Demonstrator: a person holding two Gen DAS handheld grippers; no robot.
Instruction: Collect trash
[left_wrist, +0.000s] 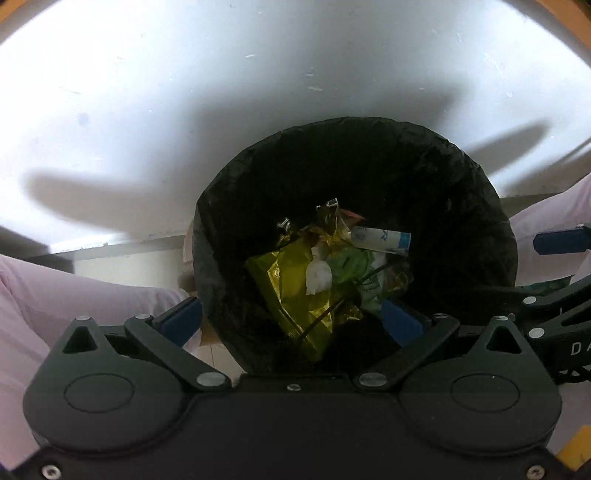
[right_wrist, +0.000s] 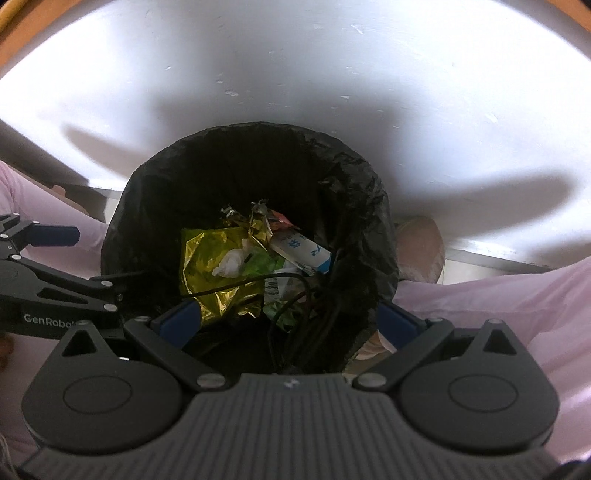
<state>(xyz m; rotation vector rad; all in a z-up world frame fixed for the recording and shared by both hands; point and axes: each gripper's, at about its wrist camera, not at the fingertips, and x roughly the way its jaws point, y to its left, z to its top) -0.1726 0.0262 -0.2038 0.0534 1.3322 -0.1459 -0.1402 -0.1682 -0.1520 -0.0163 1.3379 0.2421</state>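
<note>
We see the white table (left_wrist: 258, 92) behind | black-lined bin (left_wrist: 461, 206) below us, trash inside: gold foil wrapper (left_wrist: 291, 280), white tissue (left_wrist: 317, 277) | our left gripper (left_wrist: 291, 321) and right gripper (right_wrist: 288, 317) spread wide, holding nothing.

White tabletop (left_wrist: 258, 92) with scuff marks overhead; pink trouser legs (right_wrist: 498, 306) either side; pink shoe (right_wrist: 421, 247) on floor.

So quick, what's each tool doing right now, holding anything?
Left tool: open, holding nothing, above the black-lined trash bin.
Right tool: open, holding nothing, above the same bin.
</note>
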